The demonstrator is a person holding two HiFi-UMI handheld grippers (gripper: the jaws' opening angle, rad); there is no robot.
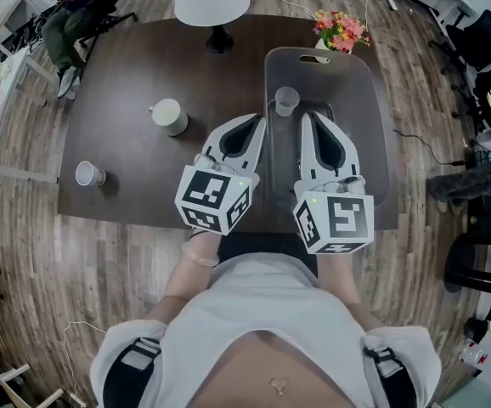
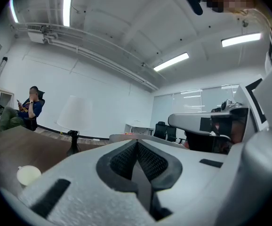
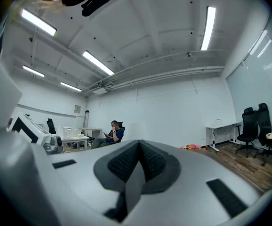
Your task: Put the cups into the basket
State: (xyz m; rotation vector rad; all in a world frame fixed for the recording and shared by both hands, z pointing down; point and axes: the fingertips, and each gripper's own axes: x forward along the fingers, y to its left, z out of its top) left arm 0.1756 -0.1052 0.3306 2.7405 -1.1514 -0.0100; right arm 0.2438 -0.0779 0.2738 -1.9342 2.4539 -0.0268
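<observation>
The left hand-held gripper (image 1: 252,122) and right hand-held gripper (image 1: 310,119) are both sitting shut, empty. A clear cup (image 1: 286,100) is standing in the basket (image 1: 373,100) just ahead of them. A green cup (image 1: 169,116) and a white cup (image 1: 88,174) are waiting off to the left hand-held gripper's left (approaching with jaws shut risks knocking them over).

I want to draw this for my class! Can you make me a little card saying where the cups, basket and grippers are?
basket: grey, on the right side of the table
in basket: one clear cup
on table: cream cup and small white cup, both left of the basket
left gripper: shut, empty
right gripper: shut, empty
</observation>
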